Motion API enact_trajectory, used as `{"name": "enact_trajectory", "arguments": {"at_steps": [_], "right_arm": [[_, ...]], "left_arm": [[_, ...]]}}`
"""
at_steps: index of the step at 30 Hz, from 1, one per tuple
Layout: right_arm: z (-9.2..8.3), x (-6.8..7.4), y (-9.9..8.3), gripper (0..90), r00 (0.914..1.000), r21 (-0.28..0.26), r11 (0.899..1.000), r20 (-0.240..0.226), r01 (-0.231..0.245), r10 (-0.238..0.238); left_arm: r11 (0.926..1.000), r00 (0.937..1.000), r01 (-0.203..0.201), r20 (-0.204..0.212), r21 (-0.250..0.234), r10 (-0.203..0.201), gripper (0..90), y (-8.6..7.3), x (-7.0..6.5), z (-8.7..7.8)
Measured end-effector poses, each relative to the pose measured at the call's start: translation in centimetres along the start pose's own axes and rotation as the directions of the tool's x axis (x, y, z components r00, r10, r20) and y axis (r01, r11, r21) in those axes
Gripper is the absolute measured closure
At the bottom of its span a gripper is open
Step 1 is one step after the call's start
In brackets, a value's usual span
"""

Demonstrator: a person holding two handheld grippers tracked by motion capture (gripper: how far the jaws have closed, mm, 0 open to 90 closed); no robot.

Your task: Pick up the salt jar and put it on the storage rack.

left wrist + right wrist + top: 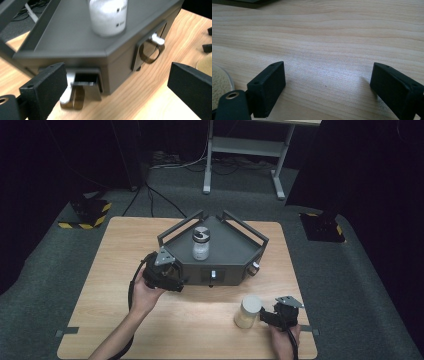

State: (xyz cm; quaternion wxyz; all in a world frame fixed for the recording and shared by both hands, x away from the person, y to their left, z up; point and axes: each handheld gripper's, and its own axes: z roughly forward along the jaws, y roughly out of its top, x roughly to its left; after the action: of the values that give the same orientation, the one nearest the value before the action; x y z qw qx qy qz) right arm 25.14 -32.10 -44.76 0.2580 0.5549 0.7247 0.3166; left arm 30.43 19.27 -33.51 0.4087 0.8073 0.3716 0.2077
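Jar (201, 243) stands on grey stand (227, 251); left claw (175, 279) and right claw (264, 315) released, nothing between.

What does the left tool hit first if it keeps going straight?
Probably the grey box: its near corner sits between the left tool's open jaws, with the latch by the left jaw. Depth is unclear.

My high cam sits above, looking fwd and down on the whole table (100, 320). Left gripper cam is close-up on the grey stand (75, 42), which the high cam shares. Right gripper cam skims bare tabletop.
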Motion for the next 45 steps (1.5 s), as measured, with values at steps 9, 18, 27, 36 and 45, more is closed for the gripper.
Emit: {"name": "enact_trajectory", "arguments": {"at_steps": [9,18,27,36,45], "right_arm": [[0.0,0.0,0.0,12.7,1.0000,0.000,1.000,0.000,0.000,0.000],[0.0,0.0,0.0,12.7,1.0000,0.000,1.000,0.000,0.000,0.000],[0.0,0.0,0.0,12.7,1.0000,0.000,1.000,0.000,0.000,0.000],[0.0,0.0,0.0,12.7,1.0000,0.000,1.000,0.000,0.000,0.000],[0.0,0.0,0.0,12.6,1.0000,0.000,1.000,-0.005,0.004,-0.004]], "left_arm": [[0.9991,0.9984,0.042,-0.039,0.008,-0.042,2.8,-3.2,-0.5,-0.5],[0.9910,0.9955,0.094,-0.022,0.096,-0.092,3.2,-6.4,-1.0,1.5],[0.9806,0.9945,0.101,-0.044,0.168,-0.095,3.6,-8.7,-2.6,4.1],[0.9784,0.9903,0.129,-0.073,0.162,-0.118,1.7,-9.7,-3.6,5.6],[0.9821,0.9888,0.127,-0.095,0.139,-0.115,0.3,-10.1,-4.4,5.8]]}}
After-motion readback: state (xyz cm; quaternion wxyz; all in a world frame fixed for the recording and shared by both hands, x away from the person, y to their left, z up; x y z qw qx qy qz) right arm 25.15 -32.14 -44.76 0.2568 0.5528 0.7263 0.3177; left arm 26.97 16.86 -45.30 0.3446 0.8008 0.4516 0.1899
